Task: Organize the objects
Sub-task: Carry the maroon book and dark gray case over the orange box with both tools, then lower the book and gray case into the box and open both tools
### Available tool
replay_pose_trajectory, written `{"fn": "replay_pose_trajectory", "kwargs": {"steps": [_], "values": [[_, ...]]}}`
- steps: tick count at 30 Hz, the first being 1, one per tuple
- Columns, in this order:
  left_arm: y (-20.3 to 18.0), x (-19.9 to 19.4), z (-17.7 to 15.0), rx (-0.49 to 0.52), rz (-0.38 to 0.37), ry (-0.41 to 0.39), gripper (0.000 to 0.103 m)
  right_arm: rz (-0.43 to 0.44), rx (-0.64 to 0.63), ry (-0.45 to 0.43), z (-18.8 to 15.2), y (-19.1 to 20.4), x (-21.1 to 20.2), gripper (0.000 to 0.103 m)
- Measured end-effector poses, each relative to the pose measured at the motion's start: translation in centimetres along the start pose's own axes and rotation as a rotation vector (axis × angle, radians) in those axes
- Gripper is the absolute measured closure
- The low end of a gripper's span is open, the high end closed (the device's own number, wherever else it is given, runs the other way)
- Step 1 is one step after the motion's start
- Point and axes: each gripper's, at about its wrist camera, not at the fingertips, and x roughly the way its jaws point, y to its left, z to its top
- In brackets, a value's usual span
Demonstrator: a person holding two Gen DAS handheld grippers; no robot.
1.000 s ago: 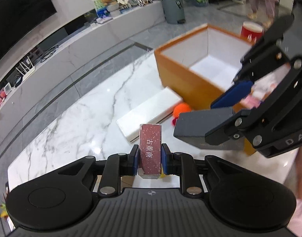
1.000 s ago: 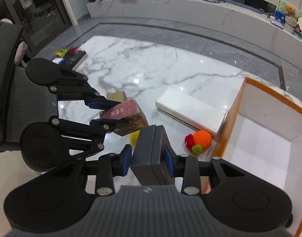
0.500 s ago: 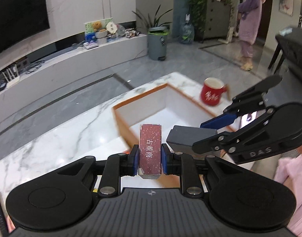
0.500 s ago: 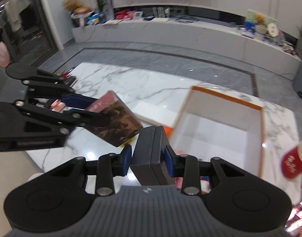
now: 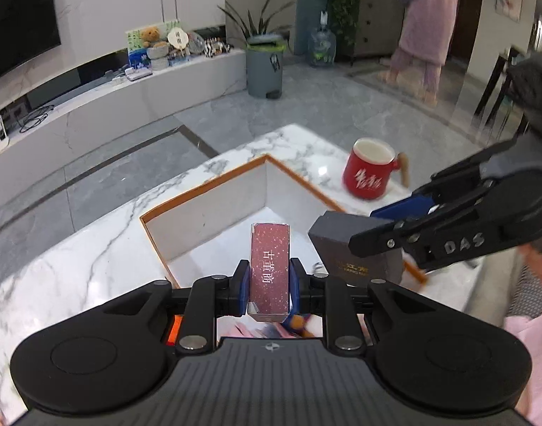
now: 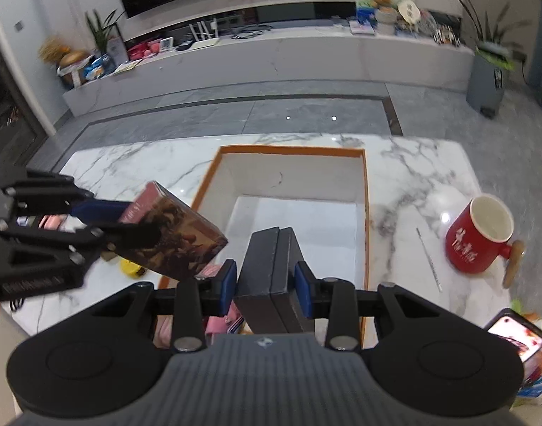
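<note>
I hold two boxes above one orange-rimmed box [image 6: 366,191]: left gripper [image 5: 270,284] clamps one maroon box [image 5: 270,266], right gripper [image 6: 265,284] clamps one dark grey box [image 6: 271,269], one red mug [image 6: 478,238] near the table's right edge.

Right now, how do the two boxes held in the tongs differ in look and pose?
The red box, in the left tongs, is slim, speckled maroon with white characters on its narrow face; the grey box, in the right tongs, is thicker, plain dark grey with a seam down its middle. In the right wrist view the red box shows a printed brown picture on its broad side; the grey box shows none. Both are clamped above the orange-rimmed box.
</note>
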Motion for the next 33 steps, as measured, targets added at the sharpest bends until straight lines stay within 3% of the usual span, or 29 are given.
{"fn": "replay_pose_trajectory", "kwargs": {"steps": [7,10,14,18,25,29,33], "values": [[-1.4,6.3,0.0,0.295,0.125,0.079,0.078,0.046,0.071,-0.006,1.5,-2.2,4.1,0.065],[-2.3,9.0,-0.9,0.492,0.161,0.110,0.078,0.050,0.085,0.002,2.2,-2.7,6.4,0.065],[-2.3,12.3,-2.0,0.649,0.141,0.184,0.078,0.064,0.100,0.027,2.5,-3.4,9.1,0.065],[-2.4,14.6,-3.2,0.783,0.171,0.234,0.078,0.071,0.112,0.044,2.5,-4.1,10.9,0.065],[-2.4,15.6,-3.6,0.817,0.106,0.298,0.077,0.071,0.136,0.035,2.9,-4.8,12.4,0.065],[-1.9,15.3,-3.6,0.802,0.058,0.371,0.070,0.081,0.186,0.018,3.2,-5.2,13.2,0.065],[-1.4,14.7,-3.5,0.743,0.000,0.383,0.067,0.080,0.210,0.018,3.1,-5.1,14.0,0.065]]}}
